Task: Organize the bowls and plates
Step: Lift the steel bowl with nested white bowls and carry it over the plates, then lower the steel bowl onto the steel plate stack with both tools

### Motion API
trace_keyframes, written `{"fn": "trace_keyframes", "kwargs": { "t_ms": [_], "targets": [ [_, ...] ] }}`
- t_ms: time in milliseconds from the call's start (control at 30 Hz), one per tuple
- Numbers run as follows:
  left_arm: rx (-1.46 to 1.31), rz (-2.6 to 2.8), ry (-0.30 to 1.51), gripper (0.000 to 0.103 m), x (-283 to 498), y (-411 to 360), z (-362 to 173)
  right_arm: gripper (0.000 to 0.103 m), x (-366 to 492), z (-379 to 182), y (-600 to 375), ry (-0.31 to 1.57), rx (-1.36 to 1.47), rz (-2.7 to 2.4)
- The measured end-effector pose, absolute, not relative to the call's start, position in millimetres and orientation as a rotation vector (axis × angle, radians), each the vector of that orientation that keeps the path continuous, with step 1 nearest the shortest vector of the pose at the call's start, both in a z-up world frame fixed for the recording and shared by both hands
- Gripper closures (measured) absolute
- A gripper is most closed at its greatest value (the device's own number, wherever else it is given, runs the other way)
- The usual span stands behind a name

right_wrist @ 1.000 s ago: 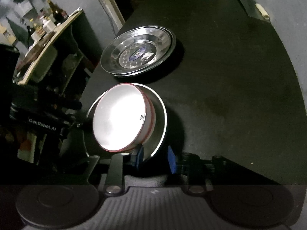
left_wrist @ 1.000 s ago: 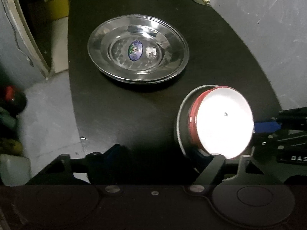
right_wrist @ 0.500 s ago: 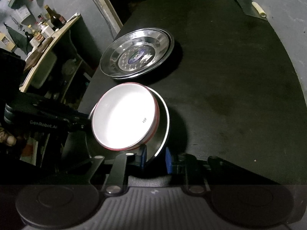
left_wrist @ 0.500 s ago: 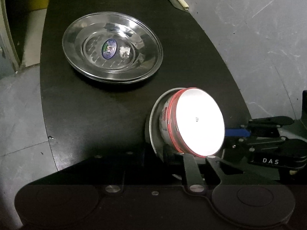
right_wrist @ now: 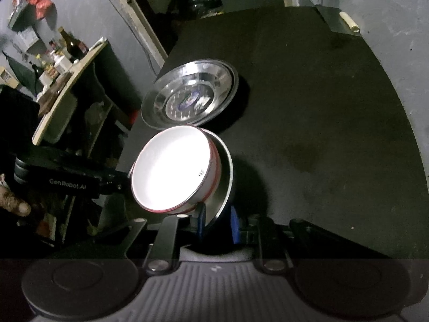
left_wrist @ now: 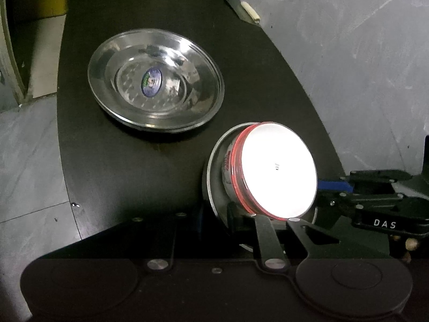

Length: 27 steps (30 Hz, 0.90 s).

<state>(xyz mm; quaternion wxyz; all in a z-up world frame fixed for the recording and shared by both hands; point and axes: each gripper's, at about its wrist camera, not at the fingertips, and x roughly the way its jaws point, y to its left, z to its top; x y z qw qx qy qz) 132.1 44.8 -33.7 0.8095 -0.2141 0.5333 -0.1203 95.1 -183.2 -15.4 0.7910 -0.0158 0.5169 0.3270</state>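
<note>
A white bowl with a red rim [left_wrist: 277, 173] [right_wrist: 173, 170] sits inside a steel bowl [left_wrist: 215, 173] [right_wrist: 226, 166], both tilted and held above the black table [left_wrist: 128, 166] [right_wrist: 321, 123]. My left gripper [left_wrist: 217, 221] is shut on the stacked bowls' rim from one side. My right gripper [right_wrist: 217, 222] [left_wrist: 332, 185], with blue pads, is shut on the steel bowl's rim from the opposite side. A stack of steel plates [left_wrist: 155, 80] [right_wrist: 189, 98] with a blue sticker lies flat on the table beyond the bowls.
The table's curved edge drops to a grey floor [left_wrist: 29, 150]. A small cream cylinder [left_wrist: 250, 10] [right_wrist: 348, 22] lies at the table's far edge. A cluttered shelf with bottles [right_wrist: 64, 53] stands left of the table.
The bowls have stayed gripped by both grippers. The pair shifted slightly, and the bowls tilted more toward the left gripper.
</note>
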Motion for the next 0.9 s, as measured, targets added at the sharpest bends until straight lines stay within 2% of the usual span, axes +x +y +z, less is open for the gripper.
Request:
{"fn": "trace_keyframes", "kwargs": {
  "t_ms": [900],
  "targets": [
    [-0.449,-0.208,1.002,0.088,175.2,103.9,5.2,0.081,143.9,13.0,-142.4,0.987,0.026,0.759]
  ]
}}
